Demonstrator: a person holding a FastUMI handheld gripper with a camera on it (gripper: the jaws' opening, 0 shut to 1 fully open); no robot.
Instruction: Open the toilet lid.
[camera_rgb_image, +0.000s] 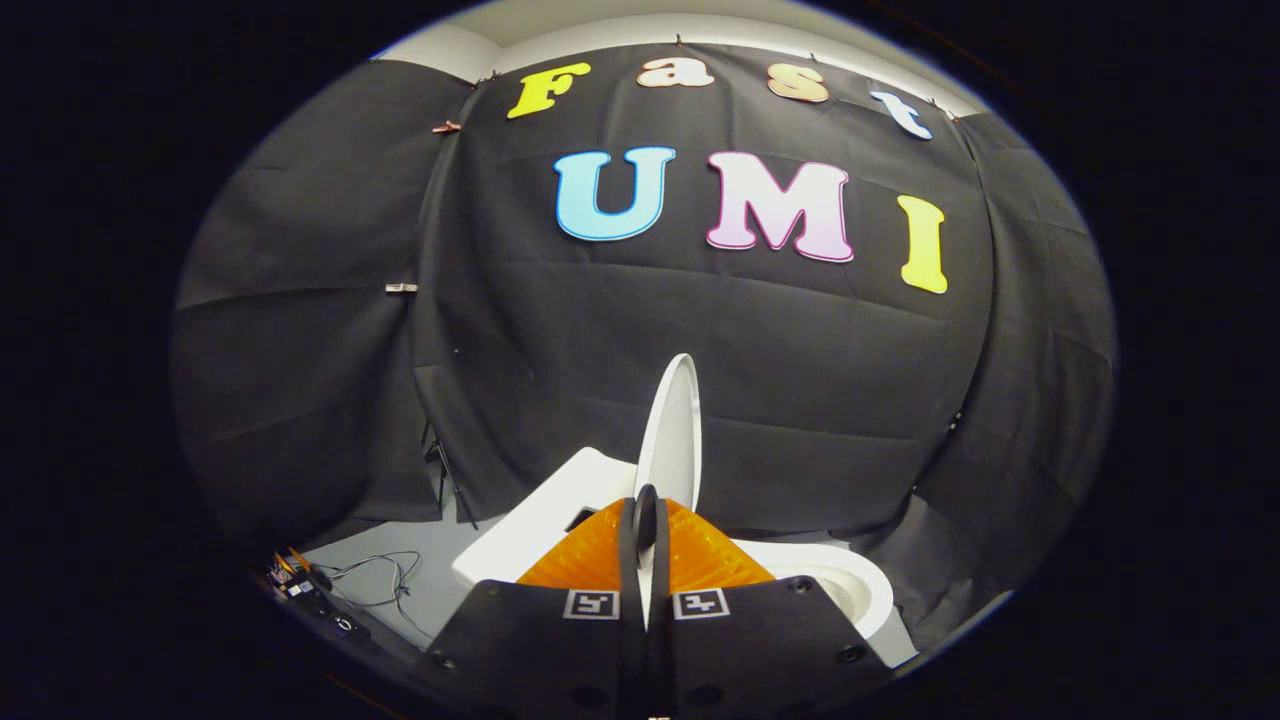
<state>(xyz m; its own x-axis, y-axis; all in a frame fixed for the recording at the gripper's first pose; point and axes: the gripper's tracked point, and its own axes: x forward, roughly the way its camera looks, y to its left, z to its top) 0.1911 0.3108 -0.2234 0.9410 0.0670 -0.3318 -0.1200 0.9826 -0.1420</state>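
Note:
The white toilet lid (672, 430) stands raised, nearly upright and edge-on, rising just beyond my fingers. My gripper (646, 515) is shut on the lid's lower edge, and a thin white sliver of it shows between the two fingers. To the right, below the lid, lies the white toilet seat and bowl rim (850, 590). The white tank (560, 510) sits to the left behind the fingers. The fingers hide where the lid meets its hinge.
Loose cables and small electronics (330, 590) lie on the grey floor to the left of the toilet. A thin dark stand leg (445, 480) leans by the black cloth wall behind the tank. The cloth wall closes in behind and to the right.

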